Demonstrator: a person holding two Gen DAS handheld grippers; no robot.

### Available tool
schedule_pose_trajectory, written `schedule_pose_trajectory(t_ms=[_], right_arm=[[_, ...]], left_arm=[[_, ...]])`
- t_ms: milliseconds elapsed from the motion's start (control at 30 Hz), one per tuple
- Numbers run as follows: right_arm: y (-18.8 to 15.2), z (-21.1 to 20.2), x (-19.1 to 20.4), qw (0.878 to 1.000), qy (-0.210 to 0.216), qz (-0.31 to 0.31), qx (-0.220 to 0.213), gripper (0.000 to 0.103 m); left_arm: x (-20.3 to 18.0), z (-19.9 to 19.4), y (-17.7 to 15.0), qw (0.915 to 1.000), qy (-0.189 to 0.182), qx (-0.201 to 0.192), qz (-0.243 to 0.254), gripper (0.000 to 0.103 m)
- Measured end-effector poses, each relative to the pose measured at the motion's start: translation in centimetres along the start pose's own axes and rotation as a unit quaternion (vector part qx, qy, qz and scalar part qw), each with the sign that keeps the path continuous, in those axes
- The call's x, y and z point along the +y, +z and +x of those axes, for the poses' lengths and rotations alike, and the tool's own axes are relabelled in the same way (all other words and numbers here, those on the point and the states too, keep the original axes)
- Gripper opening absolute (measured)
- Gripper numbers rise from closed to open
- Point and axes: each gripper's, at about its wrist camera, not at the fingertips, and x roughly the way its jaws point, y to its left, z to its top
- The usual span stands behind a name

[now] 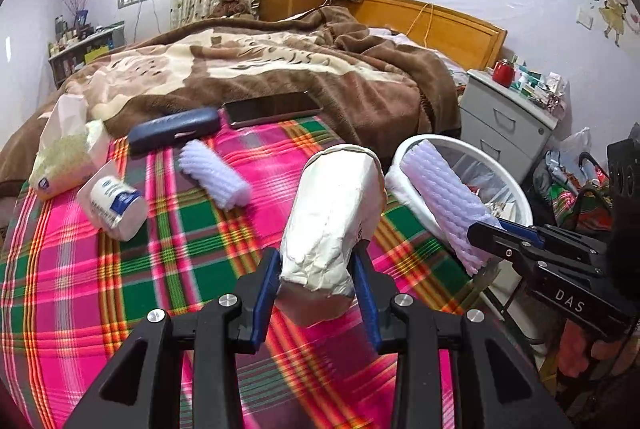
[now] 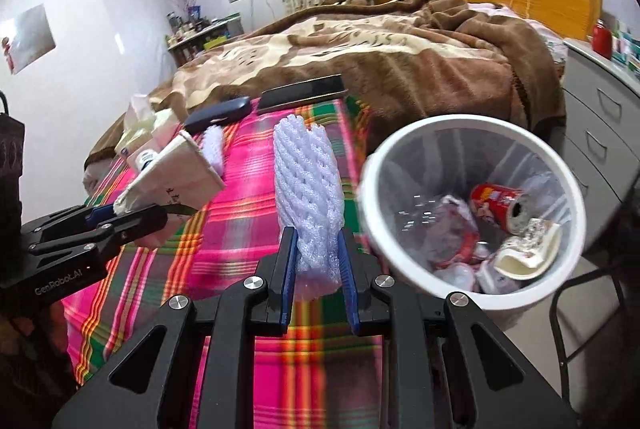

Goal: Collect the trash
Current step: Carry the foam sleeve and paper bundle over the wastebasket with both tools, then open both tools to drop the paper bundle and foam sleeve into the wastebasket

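Note:
My left gripper [image 1: 318, 269] is shut on a crumpled white paper cup [image 1: 336, 213] and holds it above the plaid sheet; the cup also shows in the right wrist view [image 2: 176, 173]. My right gripper [image 2: 316, 249] is shut on a lavender foam fruit net [image 2: 308, 189] just left of the white trash bin [image 2: 368, 189]. The same net [image 1: 444, 201] and right gripper [image 1: 492, 229] show in the left wrist view, in front of the bin [image 1: 516, 185]. A second foam net [image 1: 216, 173] lies on the sheet. The bin holds a red can [image 2: 496, 201] and wrappers.
On the bed lie a dark glasses case [image 1: 172, 131], a phone [image 1: 272, 109], a tissue pack [image 1: 64, 157] and a white bottle [image 1: 116, 201]. A brown blanket [image 1: 280, 61] covers the far bed. A grey drawer cabinet [image 1: 504, 117] stands behind the bin.

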Motion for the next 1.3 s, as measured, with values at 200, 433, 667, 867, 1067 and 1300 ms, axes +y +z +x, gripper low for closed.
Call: schedule_pose_trajectory(t_ms=[200,433,667,867,1067,1300], right_arm=[[0.1,-1.3,-2.6,0.999,-0.021,0.022,-0.015,0.021],[0.4,-2.2,-5.9,0.998,-0.045,0.043,-0.023,0.021],[0.7,-2.2,-8.5,0.995,-0.073,0.06,-0.021,0.021],[1.0,-1.4,-10.4,0.993,-0.093,0.068,-0.009,0.021],[0.8,-0.5,-11.8,0.992,-0.105,0.076,0.008,0.021],[0.7,-0.6,-12.6,0.991,-0.114,0.07,0.015,0.022]], left_arm=[[-2.8,1.1,1.1,0.9999,-0.015,0.002,0.009,0.037],[-6.7,2.6,2.5,0.9991,-0.034,0.001,0.024,0.037],[-9.7,4.8,4.0,0.9983,-0.052,0.005,0.025,0.037],[-12.1,7.6,4.8,0.9974,-0.063,0.021,0.029,0.038],[-14.2,10.6,4.9,0.9964,-0.068,0.041,0.029,0.038],[-15.1,12.4,5.1,0.9958,-0.071,0.051,0.027,0.039]])
